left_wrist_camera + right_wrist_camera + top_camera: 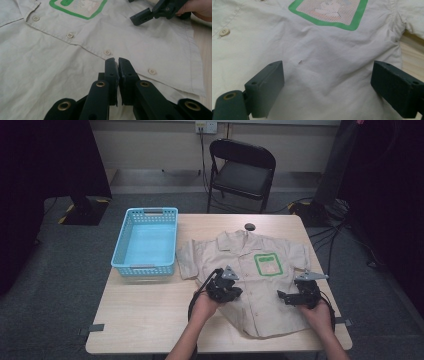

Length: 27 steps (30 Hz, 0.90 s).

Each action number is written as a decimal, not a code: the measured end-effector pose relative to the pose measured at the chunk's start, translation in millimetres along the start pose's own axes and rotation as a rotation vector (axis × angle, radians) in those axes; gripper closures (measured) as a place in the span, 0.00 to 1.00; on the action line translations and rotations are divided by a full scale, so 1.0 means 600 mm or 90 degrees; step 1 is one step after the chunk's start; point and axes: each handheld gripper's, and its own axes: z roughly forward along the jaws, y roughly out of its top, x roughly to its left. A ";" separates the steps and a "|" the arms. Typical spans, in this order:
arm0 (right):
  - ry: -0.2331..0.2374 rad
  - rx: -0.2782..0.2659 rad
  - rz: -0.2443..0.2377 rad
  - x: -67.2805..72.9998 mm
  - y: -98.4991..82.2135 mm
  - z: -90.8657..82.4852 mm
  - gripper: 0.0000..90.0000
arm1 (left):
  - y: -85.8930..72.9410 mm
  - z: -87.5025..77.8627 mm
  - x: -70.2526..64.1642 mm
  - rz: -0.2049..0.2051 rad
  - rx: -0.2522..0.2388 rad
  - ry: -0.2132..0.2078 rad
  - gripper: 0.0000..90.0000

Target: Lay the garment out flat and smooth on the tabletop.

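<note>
The beige short-sleeved shirt [250,280] lies spread flat, front up and buttoned, across the right half of the table [145,320], its hem toward the near edge and its collar toward the far edge. It looks light, thin and limp, likely to sag and crease when lifted, so a pinch at a seam, hem or shoulder should hold better than the loose middle. The left gripper [117,61] hangs over the button placket with its jaws pressed together on nothing. The right gripper [327,85] hovers below the green-framed chest patch [329,11], jaws wide apart. A light-blue basket [147,245] sits by the table's left edge.
</note>
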 end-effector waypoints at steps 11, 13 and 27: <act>0.000 0.000 0.000 0.000 0.000 0.000 0.12 | -0.032 -0.031 -0.009 -0.002 -0.004 0.009 0.96; 0.000 0.000 0.000 0.000 0.000 0.000 0.12 | -0.036 -0.035 -0.010 -0.003 -0.004 0.009 0.95; 0.000 0.000 0.000 0.000 0.000 0.000 0.12 | -0.045 -0.056 -0.016 -0.002 -0.008 0.006 0.95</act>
